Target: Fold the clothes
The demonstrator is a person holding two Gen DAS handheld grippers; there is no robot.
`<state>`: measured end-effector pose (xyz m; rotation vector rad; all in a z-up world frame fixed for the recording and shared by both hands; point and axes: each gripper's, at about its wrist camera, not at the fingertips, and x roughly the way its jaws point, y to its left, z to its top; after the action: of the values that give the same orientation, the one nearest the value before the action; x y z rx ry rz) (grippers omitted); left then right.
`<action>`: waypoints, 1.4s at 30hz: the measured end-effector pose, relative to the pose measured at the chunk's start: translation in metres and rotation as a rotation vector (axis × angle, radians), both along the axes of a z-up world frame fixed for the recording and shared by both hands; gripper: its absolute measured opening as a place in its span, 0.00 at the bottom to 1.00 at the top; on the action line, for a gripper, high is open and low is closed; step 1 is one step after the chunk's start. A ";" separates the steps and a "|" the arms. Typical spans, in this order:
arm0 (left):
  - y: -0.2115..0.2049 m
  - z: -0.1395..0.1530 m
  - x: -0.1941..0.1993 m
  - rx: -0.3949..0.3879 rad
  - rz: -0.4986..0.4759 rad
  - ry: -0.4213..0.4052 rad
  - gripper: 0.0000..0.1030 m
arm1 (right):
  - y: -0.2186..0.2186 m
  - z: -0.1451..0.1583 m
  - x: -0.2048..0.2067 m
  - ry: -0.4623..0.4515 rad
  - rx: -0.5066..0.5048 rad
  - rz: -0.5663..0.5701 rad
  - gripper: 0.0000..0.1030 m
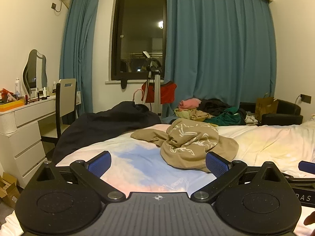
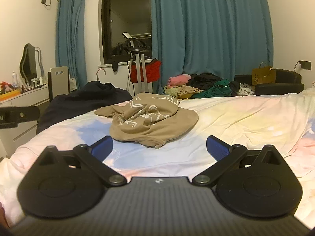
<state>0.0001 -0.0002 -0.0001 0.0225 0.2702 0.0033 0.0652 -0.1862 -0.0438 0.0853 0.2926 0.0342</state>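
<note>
The crumpled tan shirt (image 1: 189, 143) lies on the bed (image 1: 265, 141) just ahead of both wide-open, empty tools, nearer the left tool (image 1: 157, 164) than the right tool (image 2: 159, 147).

Right hand-held gripper (image 2: 159, 147) jaws wide, nothing between them, low over the bed (image 2: 246, 118).
Landmark = crumpled tan garment (image 2: 149, 122) with white print, lying on the pastel bedsheet just beyond the blue fingertips (image 2: 217, 148), not touching them. Dark blanket (image 2: 82, 100) left of the garment at the bed edge. Clothes pile (image 2: 198, 86) behind it to the right, past the bed. White desk (image 2: 25, 98) with bottles far left of it. Blue curtains (image 2: 206, 29) and dark window (image 2: 128, 19) behind.
</note>
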 end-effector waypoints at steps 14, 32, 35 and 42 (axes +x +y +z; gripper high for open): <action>-0.002 0.002 -0.001 -0.006 -0.002 -0.004 1.00 | -0.001 -0.001 0.001 0.007 -0.011 0.001 1.00; -0.014 -0.003 -0.007 -0.001 -0.056 -0.015 1.00 | -0.005 -0.006 0.003 0.006 0.012 -0.006 1.00; -0.012 -0.004 -0.006 -0.009 -0.052 -0.015 1.00 | -0.005 -0.006 0.003 0.007 0.016 -0.008 1.00; -0.017 -0.008 -0.006 0.002 -0.063 -0.015 1.00 | -0.004 -0.008 0.003 0.013 0.011 0.003 1.00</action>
<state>-0.0061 -0.0172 -0.0080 0.0332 0.2541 -0.0588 0.0677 -0.1898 -0.0519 0.0957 0.3058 0.0383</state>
